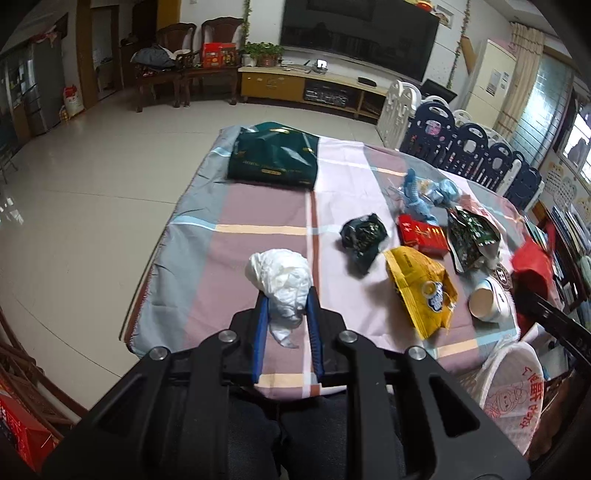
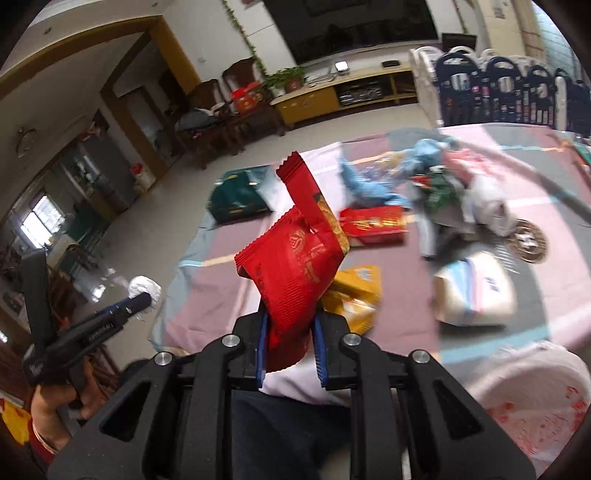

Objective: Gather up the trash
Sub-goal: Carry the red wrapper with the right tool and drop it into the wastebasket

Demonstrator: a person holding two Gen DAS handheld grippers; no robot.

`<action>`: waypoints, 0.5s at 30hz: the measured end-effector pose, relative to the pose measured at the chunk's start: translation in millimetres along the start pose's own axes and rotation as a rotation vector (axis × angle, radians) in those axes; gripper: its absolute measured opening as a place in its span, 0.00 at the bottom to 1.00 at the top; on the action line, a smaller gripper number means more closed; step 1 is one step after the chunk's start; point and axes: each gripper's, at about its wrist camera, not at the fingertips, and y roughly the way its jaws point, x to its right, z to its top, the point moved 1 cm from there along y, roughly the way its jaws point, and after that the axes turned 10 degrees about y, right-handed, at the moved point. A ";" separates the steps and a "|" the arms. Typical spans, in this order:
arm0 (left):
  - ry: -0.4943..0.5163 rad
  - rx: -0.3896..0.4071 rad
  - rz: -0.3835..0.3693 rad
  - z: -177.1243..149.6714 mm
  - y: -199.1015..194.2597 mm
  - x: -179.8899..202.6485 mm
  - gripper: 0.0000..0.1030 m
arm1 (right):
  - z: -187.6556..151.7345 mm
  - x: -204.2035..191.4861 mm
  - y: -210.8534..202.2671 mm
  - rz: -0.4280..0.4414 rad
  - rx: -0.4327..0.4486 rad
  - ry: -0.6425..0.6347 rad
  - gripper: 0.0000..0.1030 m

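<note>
Tiled floor (image 1: 92, 177), wooden chairs (image 1: 184, 59), television (image 1: 358, 29)

No text fully legible. White mesh basket (image 1: 511, 398) at tabletop's near right corner carries red Chinese characters (upside down, unreadable).

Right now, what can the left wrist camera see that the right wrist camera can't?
Only the left wrist view shows the dark crumpled wrapper lying alone on the cloth, and the left tool from behind, closed on the white crumpled tissue.

Only the right wrist view shows the red snack wrapper up close, pinched in the right tool, and the person's hand holding the left tool.

Both show the green bag, the red box, the yellow snack bag, the blue gloves and the paper cup.
</note>
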 end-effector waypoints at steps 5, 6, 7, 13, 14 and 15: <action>0.052 -0.001 -0.064 -4.7 -6.0 34.6 0.20 | -19.0 48.2 -53.1 -0.191 0.033 0.001 0.21; 0.076 0.005 -0.076 -5.7 -9.0 44.3 0.20 | -23.7 57.5 -58.2 -0.215 0.029 0.009 0.21; 0.104 0.011 -0.089 -7.5 -13.1 56.2 0.20 | -29.7 69.0 -63.9 -0.248 0.018 0.022 0.21; 0.200 0.025 -0.170 -19.2 -28.4 103.2 0.20 | -61.1 115.7 -73.8 -0.361 -0.030 0.092 0.21; 0.211 0.029 -0.175 -20.4 -30.7 108.5 0.20 | -63.7 120.9 -72.9 -0.379 -0.042 0.107 0.21; 0.223 0.033 -0.181 -21.6 -34.1 113.4 0.20 | -68.4 128.1 -71.0 -0.405 -0.062 0.126 0.21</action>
